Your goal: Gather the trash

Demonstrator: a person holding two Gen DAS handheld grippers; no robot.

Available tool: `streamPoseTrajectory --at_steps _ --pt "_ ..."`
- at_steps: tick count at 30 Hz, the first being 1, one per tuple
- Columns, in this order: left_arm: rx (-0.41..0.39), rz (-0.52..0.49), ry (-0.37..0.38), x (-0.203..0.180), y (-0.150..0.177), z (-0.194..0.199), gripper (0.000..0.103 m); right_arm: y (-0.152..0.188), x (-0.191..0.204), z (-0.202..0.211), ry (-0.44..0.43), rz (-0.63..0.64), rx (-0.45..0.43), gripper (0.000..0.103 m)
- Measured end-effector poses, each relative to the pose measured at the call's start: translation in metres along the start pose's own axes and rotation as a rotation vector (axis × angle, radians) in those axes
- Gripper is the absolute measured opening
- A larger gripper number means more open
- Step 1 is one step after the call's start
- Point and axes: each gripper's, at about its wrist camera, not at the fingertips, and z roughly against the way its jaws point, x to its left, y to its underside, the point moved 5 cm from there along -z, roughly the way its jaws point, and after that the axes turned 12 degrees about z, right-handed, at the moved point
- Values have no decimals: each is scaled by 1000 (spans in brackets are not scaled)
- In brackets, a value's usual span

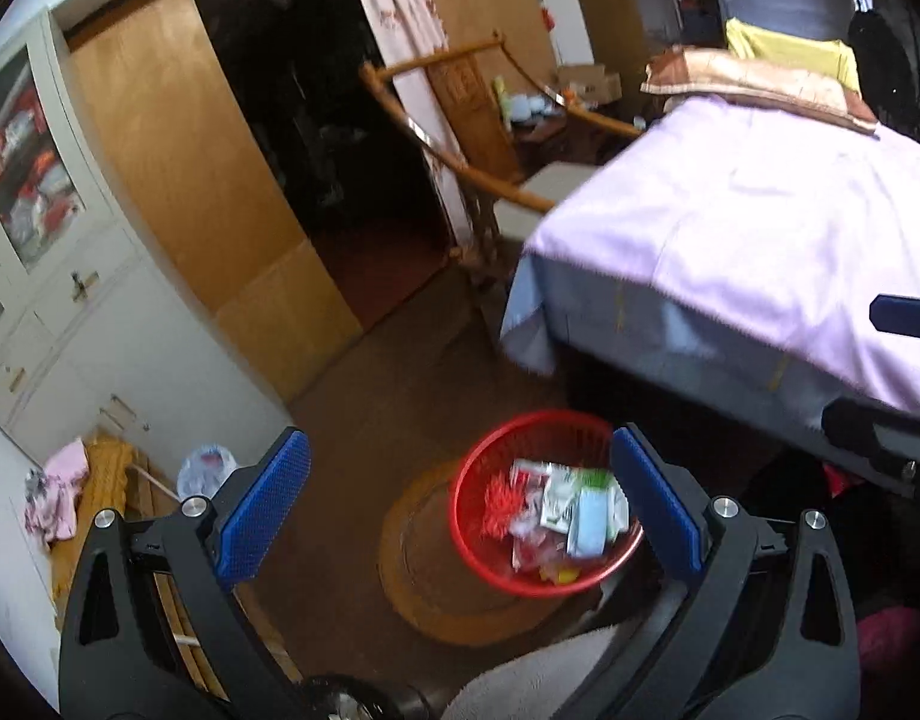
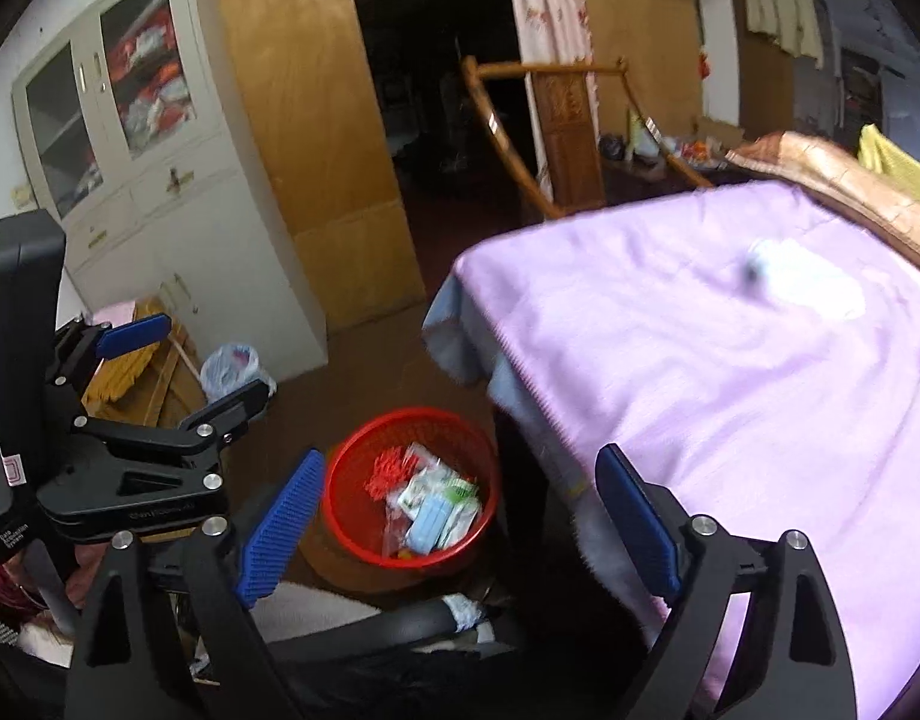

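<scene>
Both wrist views look steeply down and forward from near above the floor, sharing the basket (image 1: 544, 504) (image 2: 412, 492), bed (image 1: 748, 252) (image 2: 730, 360) at two o'clock, cabinet (image 1: 58, 276) (image 2: 160, 180) at ten.

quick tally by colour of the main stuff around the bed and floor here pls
Red: 1, the basket holding trash
Purple: 1, the bedspread
White: 2, the cabinet and the plastic bag on the floor
Yellow: 1, the cloth at the far end of the bed
Total: 5
</scene>
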Motion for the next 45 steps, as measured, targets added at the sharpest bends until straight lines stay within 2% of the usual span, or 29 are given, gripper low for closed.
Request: streamPoseTrajectory --at_steps 3,6,10,14,19,22,25,31,45 --pt "61 20 26 7 9 -25 96 9 9 -26 -16 -5 61 90" --pt "85 44 -8 19 18 -54 96 16 15 -55 -27 -18 125 90" --pt "150 97 17 33 33 -93 96 27 25 -97 -37 -17 225 90" --pt "199 100 3 45 52 -122 96 37 33 -130 -26 -2 306 90" --pt "242 46 -37 54 76 -151 96 43 38 -162 10 13 367 90" --pt "273 70 -19 57 84 -162 96 46 43 -176 24 40 395 90" --pt "278 69 -15 57 85 -167 96 49 47 -187 41 69 414 90" --pt "282 56 -28 58 80 -173 96 54 50 -196 18 64 438 90" --pt "245 38 -15 48 72 -159 96 64 46 -192 12 39 459 90"
